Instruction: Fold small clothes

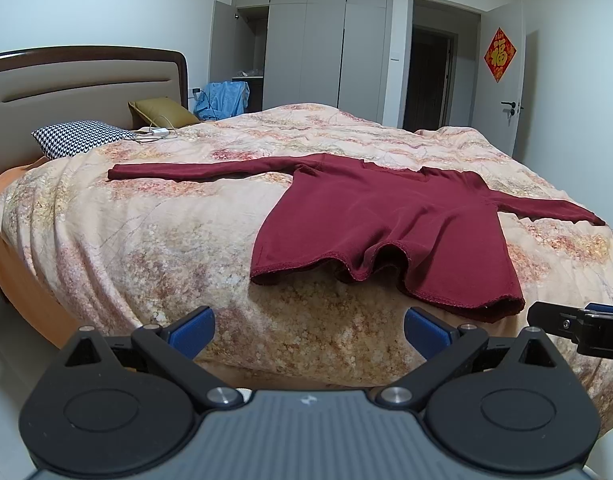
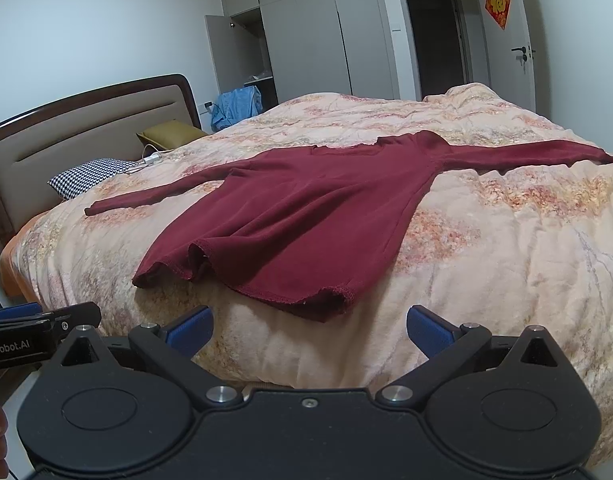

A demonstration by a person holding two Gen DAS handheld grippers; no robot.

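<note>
1. A dark red long-sleeved top [image 1: 386, 220] lies flat on the bed's patterned quilt [image 1: 146, 220], sleeves spread out to both sides.
2. The left gripper [image 1: 309, 330] hangs short of the hem, jaws wide apart, empty.
3. The right gripper [image 2: 309, 330] is likewise spread wide, holding nothing.

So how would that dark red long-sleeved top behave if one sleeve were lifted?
Likely floppy: the red top lies limp, its hem rippling into loose folds. Probably light, since it barely dents the quilt. The other sleeve would likely trail and drag.
</note>
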